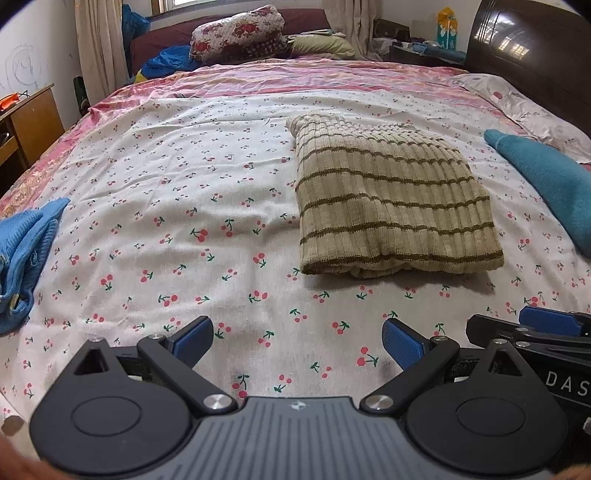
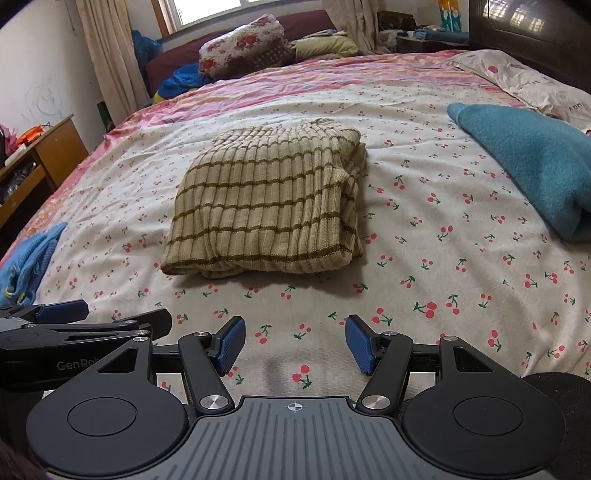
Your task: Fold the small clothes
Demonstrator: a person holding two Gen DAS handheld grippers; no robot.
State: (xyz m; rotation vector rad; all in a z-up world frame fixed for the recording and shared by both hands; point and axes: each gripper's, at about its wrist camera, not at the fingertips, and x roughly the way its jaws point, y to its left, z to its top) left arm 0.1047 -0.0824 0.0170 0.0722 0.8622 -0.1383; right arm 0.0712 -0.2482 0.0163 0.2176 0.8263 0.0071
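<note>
A beige ribbed garment with brown stripes [image 1: 395, 199] lies folded into a thick rectangle on the cherry-print sheet [image 1: 192, 206]; it also shows in the right wrist view [image 2: 269, 206]. My left gripper [image 1: 297, 343] is open and empty, low over the sheet, short of the garment and to its left. My right gripper [image 2: 295, 343] is open and empty, just in front of the garment's near edge. Each gripper shows at the edge of the other's view: the right one [image 1: 532, 328], the left one [image 2: 66, 321].
A blue knit garment [image 1: 22, 251] lies at the bed's left edge, also seen in the right wrist view [image 2: 33, 258]. A teal cloth [image 2: 528, 158] lies at the right. Pillows and bundled bedding [image 1: 236, 31] sit at the far end. A wooden desk [image 1: 29, 122] stands left of the bed.
</note>
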